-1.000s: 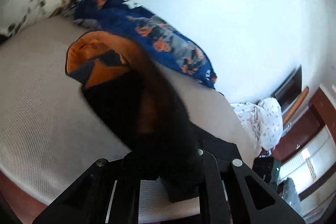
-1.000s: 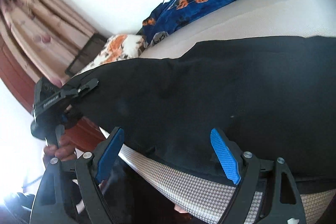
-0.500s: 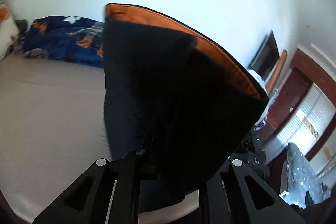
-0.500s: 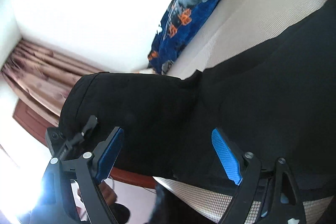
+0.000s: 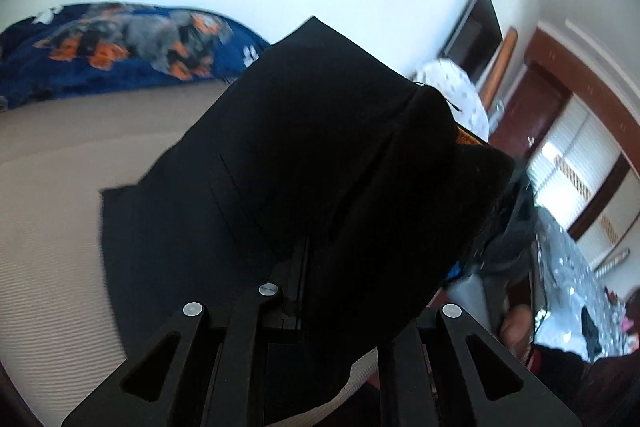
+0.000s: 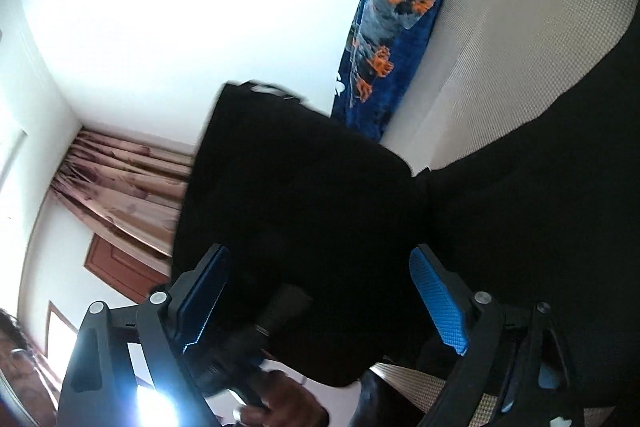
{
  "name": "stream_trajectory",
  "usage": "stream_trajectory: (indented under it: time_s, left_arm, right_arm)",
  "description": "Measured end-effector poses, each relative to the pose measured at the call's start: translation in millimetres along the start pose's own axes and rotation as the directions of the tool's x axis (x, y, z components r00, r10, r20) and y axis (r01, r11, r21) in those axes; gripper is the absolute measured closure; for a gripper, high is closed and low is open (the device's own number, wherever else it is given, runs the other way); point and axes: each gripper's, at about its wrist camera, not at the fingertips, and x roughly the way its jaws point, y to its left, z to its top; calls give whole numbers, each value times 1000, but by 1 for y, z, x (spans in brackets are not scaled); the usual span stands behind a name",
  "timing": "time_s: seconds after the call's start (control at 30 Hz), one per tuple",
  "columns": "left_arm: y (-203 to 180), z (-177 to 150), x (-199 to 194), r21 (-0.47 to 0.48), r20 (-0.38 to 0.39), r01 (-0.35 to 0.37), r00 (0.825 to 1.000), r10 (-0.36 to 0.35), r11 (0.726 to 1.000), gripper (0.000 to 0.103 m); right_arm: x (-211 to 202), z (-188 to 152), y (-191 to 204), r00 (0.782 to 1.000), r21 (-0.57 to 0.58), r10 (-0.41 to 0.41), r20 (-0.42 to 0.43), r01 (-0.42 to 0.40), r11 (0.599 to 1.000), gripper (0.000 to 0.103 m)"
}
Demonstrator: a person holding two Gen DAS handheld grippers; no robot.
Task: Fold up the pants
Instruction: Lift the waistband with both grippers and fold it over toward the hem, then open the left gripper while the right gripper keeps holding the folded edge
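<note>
A beige woven mattress is being covered on its near side by the black fabric pants, part lying flat, part being lifted above it. A blue dog-print blanket is being kept along the far edge. The pants are being pinched by the left gripper, its jaws pressed together on the cloth. The right gripper is being spread, its jaws having just been opening, blue pads apart with black cloth between them, unpressed.

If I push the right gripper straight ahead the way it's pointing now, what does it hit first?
Most likely the black pants: the lifted fold hangs right across the open right gripper, filling the view ahead. Depth is hard to judge, but nothing else seems nearer.
</note>
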Motion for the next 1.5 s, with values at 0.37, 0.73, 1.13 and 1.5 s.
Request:
stream_trajectory:
  time_s: [0.37,0.73,1.13,1.5]
  left_arm:
    - [-34,-19,70,151,-160,-37,985,62,988,77]
    - [-63,-18,45,223,-156,78,987,-44,972,33]
    - [-9,-23,-18,101,-50,-90,994,95,991,27]
    - [21,-29,-20,-13,-72,-122,990,120,992,26]
  right_arm:
    - [-50,29,-21,999,115,8,52,-14,993,3]
    - [-50,35,-35,976,91,-203,-79,210,973,10]
    - [-45,38,-39,864,-40,-473,-172,474,880,90]
    - [-76,48,-14,888,-85,-459,-41,454,887,92]
